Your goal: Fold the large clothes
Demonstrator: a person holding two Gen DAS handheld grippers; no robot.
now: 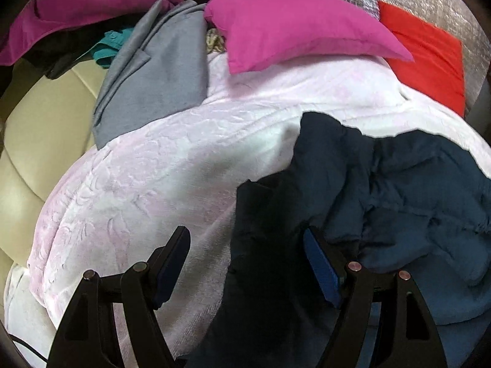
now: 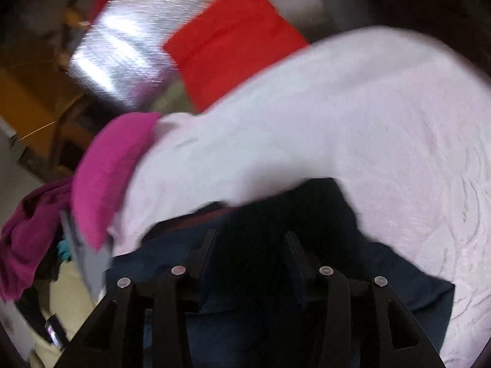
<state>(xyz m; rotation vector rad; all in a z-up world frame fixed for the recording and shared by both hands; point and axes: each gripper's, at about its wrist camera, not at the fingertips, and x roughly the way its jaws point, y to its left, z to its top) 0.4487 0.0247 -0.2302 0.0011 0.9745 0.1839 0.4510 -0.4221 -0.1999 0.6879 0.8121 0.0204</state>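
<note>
Dark blue garment [image 1: 399, 190]: lies rumpled in the lower right of the left wrist view, on top of the pale pink blanket [image 1: 153, 168]; in the right wrist view the same garment [image 2: 260, 214] fills the lower centre, blurred.
Fold state: no clean edge or crease shows; the cloth looks bunched, so the fold seems barely begun.
Left gripper [image 1: 245, 263]: jaws spread wide, nothing pinched; the garment's dark edge lies under the gap and beside the right-hand pad.
Right gripper [image 2: 250, 254]: jaws part-way apart over the dark cloth; the pads do not appear to press on it, though blur and shadow make this uncertain.
Risk, grab: closing either jaw here may catch the blanket along with the garment, since the two touch directly and the plush pile is soft; the blanket would then lift with the fold.
Risk, layers: a pinch into a bunched ridge may take several layers, leaving the fold crooked.
Risk, slip: a shallow bite on a thick fuzzy hem could slide off once raised.
Risk, crowding: the magenta pillow [image 1: 291, 30] and red pillow [image 1: 429, 61] sit at the blanket's upper edge, the grey garment [image 1: 153, 76] at upper left; a wide sweep of cloth could drag over them.
</note>
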